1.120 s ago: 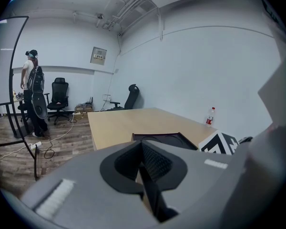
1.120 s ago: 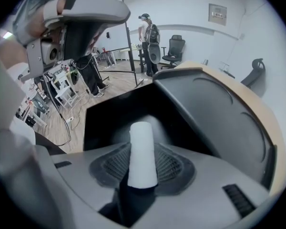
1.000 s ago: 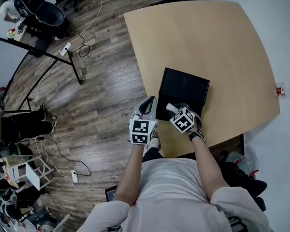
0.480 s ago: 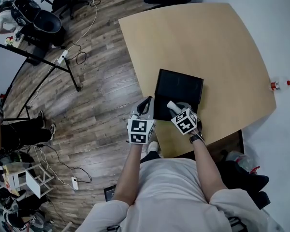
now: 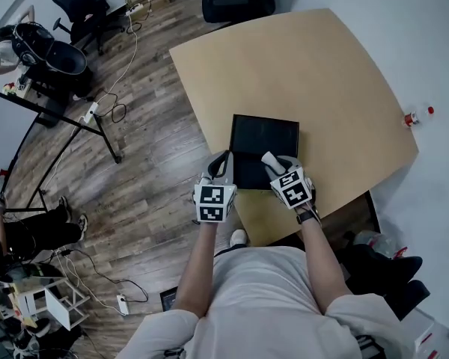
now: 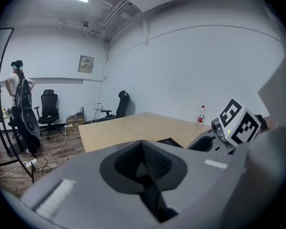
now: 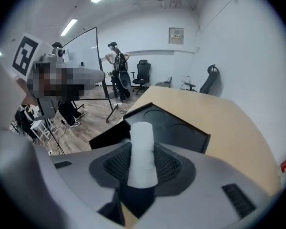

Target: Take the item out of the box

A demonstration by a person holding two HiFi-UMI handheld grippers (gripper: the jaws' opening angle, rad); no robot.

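Light wood table (image 5: 337, 66) w/ black box (image 5: 263, 137) flat on it, nr front edge.

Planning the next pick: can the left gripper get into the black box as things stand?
Probably yes. The left gripper, jaws shut and empty, sits at the black box's near-left edge; the right gripper, holding a white roll, stands to the side.

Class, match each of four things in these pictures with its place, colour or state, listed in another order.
Things:
1. black box
2. white roll
3. left gripper
4. bottle

Descriptions:
A. shut, nothing between its fingers
B. red cap
C. lying on the table
D. held by the right gripper

Pairs: 1-C, 2-D, 3-A, 4-B
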